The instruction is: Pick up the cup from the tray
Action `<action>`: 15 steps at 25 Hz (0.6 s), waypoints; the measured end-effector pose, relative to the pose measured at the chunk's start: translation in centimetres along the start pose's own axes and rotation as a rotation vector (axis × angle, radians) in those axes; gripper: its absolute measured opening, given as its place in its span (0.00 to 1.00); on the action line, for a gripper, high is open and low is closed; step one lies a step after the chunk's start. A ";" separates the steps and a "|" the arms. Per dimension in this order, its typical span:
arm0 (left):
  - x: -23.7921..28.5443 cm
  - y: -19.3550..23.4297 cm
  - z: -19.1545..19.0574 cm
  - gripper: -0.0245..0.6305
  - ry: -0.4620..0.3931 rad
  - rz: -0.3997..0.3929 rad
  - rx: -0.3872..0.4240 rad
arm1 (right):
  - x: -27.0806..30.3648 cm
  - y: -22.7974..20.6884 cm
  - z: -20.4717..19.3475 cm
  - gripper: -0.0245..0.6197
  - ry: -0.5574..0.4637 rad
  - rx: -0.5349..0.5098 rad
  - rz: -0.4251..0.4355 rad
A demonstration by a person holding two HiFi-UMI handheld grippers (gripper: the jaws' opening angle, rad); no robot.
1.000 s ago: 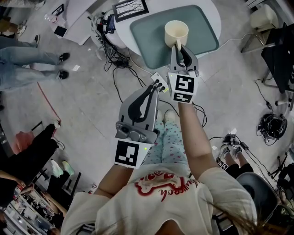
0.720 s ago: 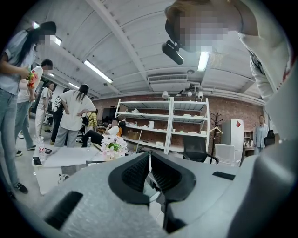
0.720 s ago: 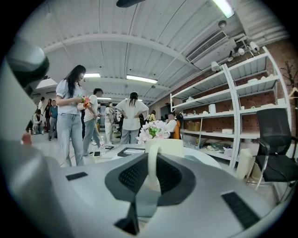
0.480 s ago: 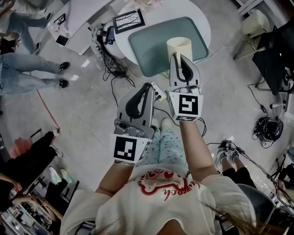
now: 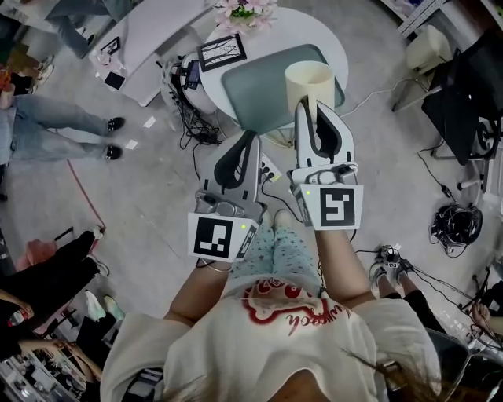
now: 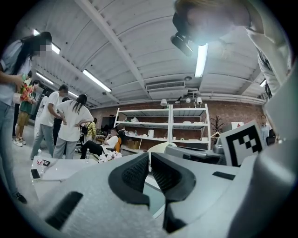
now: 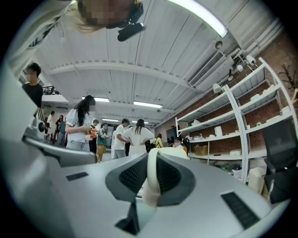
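A cream cup [image 5: 309, 78] hangs over the right part of the grey-green tray [image 5: 255, 90] and looks raised off it. My right gripper [image 5: 305, 106] is shut on the cup's handle [image 7: 151, 179], which stands upright between the dark pads [image 7: 130, 176]. The cup's body shows just beyond the jaws. My left gripper [image 5: 253, 139] hovers beside it at the tray's near edge, shut with nothing in it. In the left gripper view the left gripper [image 6: 149, 169] has its jaws almost touching, with the cup [image 6: 160, 148] pale behind them.
The tray lies on a round white table [image 5: 330, 39] with a framed picture [image 5: 220, 51] and flowers [image 5: 247, 12]. Cables [image 5: 189, 110] trail on the floor to the left. People stand at the left. A chair [image 5: 428, 51] and black gear stand at the right.
The right gripper has risen toward the camera with the cup, which now looks larger and sits over the tray's right side. The left gripper has come up alongside it.
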State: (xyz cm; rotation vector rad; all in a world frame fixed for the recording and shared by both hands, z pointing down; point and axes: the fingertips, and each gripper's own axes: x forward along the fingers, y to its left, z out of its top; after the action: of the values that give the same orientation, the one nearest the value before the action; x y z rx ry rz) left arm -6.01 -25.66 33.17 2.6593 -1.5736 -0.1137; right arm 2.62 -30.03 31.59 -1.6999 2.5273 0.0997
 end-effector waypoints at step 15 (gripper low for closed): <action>0.5 -2.3 6.4 0.08 -0.098 -0.034 0.040 | -4.6 1.2 9.9 0.11 -0.208 -0.012 0.009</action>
State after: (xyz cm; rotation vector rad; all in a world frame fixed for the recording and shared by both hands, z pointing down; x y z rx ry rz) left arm -4.28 -25.03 26.58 2.7514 -1.5736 -0.2198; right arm 3.64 -24.23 22.29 -1.5913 2.3868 0.2777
